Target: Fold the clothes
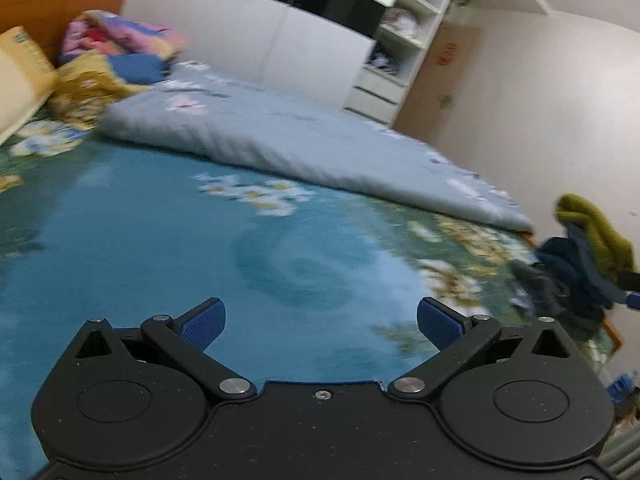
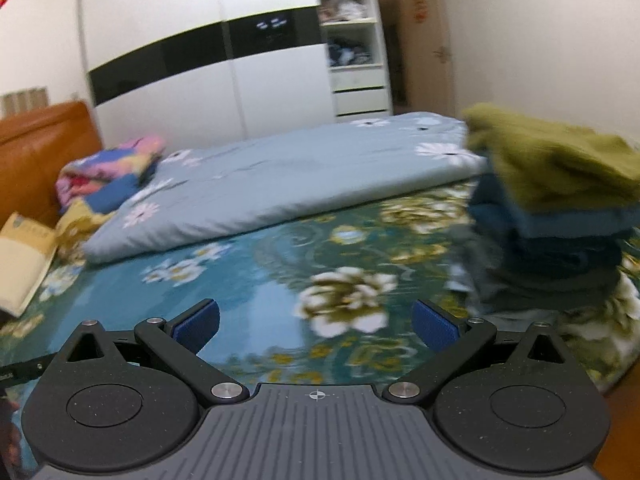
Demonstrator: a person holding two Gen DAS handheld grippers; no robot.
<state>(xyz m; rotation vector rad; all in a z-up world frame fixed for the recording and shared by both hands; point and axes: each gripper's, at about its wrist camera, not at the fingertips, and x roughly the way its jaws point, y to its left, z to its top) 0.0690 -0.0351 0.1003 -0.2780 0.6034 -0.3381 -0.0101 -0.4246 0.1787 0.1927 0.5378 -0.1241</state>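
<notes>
A stack of folded clothes [image 2: 552,220] sits on the bed at the right of the right wrist view, olive green on top, blue and dark pieces below. The same pile [image 1: 576,264] shows at the far right edge of the bed in the left wrist view. My left gripper [image 1: 320,328] is open and empty above the blue flowered bedsheet [image 1: 160,240]. My right gripper [image 2: 316,328] is open and empty above the sheet [image 2: 260,280], to the left of the stack.
A folded pale blue quilt [image 2: 280,176] lies across the far side of the bed. Coloured bedding [image 2: 108,172] and a yellow pillow [image 2: 20,260] lie by the orange headboard [image 2: 40,152]. A white wardrobe [image 2: 200,60] with shelves stands behind.
</notes>
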